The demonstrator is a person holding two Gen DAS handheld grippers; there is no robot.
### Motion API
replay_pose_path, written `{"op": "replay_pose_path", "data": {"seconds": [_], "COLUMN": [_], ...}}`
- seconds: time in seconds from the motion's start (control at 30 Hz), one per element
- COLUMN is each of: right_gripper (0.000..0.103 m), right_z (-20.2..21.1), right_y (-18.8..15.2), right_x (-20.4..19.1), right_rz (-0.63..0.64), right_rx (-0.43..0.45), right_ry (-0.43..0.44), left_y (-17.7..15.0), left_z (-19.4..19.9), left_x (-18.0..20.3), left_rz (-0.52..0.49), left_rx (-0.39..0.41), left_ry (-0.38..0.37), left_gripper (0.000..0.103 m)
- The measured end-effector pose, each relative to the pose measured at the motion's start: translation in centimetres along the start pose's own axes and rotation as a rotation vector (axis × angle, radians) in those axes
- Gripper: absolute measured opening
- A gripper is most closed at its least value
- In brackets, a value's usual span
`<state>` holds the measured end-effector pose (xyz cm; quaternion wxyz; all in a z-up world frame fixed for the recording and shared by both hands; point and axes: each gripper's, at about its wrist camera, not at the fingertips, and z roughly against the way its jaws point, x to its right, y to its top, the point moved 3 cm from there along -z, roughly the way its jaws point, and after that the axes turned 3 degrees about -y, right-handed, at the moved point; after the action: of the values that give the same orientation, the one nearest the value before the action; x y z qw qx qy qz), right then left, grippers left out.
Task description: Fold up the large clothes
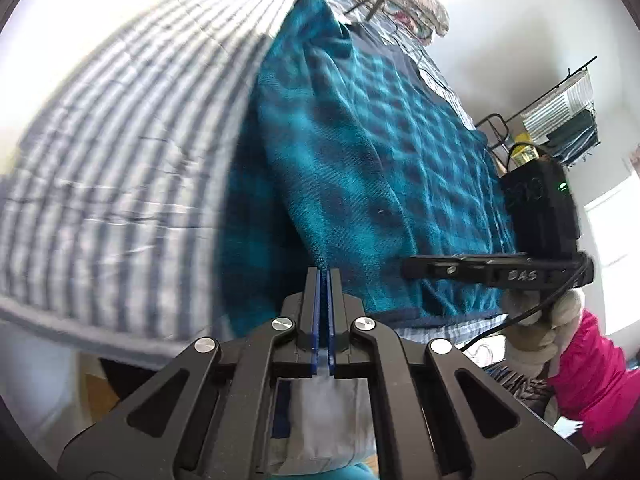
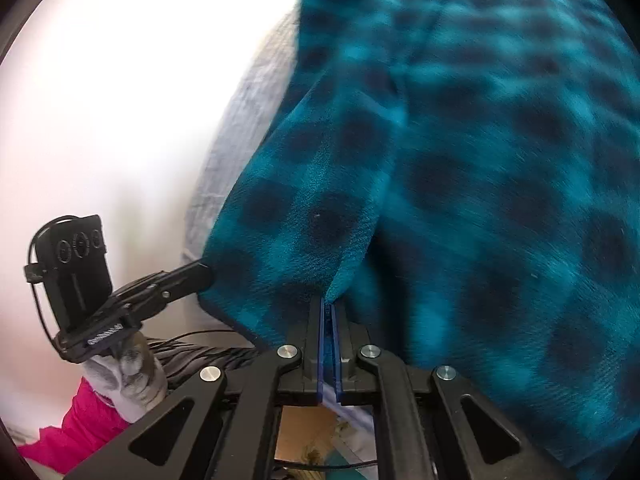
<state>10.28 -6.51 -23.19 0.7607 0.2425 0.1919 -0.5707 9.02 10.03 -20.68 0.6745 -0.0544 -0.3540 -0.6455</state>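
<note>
fleece point(image 2: 460, 160) blurred | bedcover point(image 1: 120, 152) cropped | right tool point(image 2: 329, 306) apparently pinching hem

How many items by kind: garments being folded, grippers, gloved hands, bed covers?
Teal plaid fleece garment: 1
Grippers: 2, left gripper, right gripper, both pinching the fleece
Gloved hands: 2, right hand, left hand
Striped bed cover: 1
Total: 6
</note>
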Motion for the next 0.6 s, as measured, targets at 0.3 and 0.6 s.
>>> {"op": "replay_pose_path", "data": {"seconds": [0.3, 0.6], "right_gripper": [0.000, 0.000], "right_z": [-4.5, -1.9], "right_y": [-0.6, -0.9], "right_x": [-1.2, -2.2], "right_rz": [0.021, 0.075], "right_rx": [-0.088, -0.038], "right_ry": [-0.064, -0.047], "left_y": [-1.7, -1.6], "left_z": [-2.4, -1.3], "left_x": [-3.5, -4.0], "left_rz": [0.042, 0.060], "left_rx": [-0.085, -0.062], "left_ry": [0.095, 0.094], "left_gripper": [0.000, 0.000]}}
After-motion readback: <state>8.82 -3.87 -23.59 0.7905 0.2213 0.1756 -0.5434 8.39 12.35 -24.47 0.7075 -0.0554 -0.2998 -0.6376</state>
